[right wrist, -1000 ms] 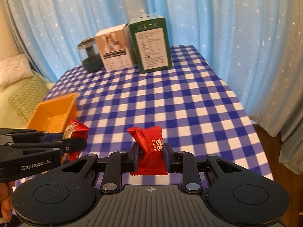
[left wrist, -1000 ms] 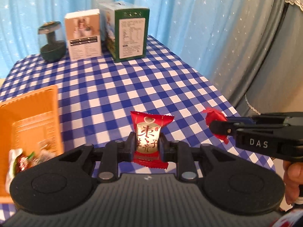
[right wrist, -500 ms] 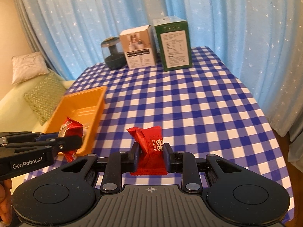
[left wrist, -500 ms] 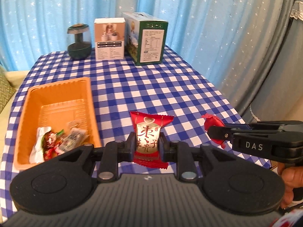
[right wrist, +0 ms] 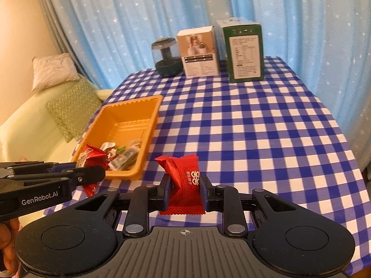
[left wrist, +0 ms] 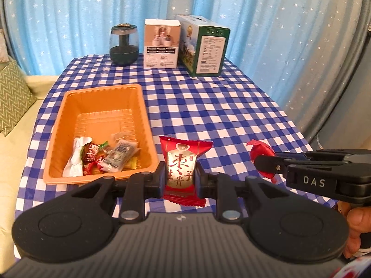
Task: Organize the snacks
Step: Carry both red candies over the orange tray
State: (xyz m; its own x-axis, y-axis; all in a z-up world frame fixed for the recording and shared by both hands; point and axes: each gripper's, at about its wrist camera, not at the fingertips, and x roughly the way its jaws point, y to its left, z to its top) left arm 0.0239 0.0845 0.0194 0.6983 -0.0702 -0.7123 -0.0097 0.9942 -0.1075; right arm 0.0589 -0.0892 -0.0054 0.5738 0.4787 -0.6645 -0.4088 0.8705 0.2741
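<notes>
My left gripper (left wrist: 180,178) is shut on a red and white snack packet (left wrist: 182,162), held upright above the checked cloth just right of the orange tray (left wrist: 69,106). My right gripper (right wrist: 185,186) is shut on a plain red snack packet (right wrist: 185,176). Each gripper shows in the other's view: the right gripper (left wrist: 264,162) with its red packet (left wrist: 258,151) at the right, the left gripper (right wrist: 92,172) with its packet (right wrist: 89,156) over the tray's (right wrist: 129,106) near corner. Several wrapped snacks (left wrist: 104,157) lie in the tray's near end.
At the table's far edge stand a dark jar (left wrist: 124,44), a white box (left wrist: 161,44) and a green box (left wrist: 205,51). The blue checked tablecloth (right wrist: 243,127) is bare beyond the tray. A sofa with cushions (right wrist: 69,106) is left of the table; curtains hang behind.
Both grippers have swung left with their packets still held. The orange tray has come fully into view and now sits just beyond and left of the left gripper.
</notes>
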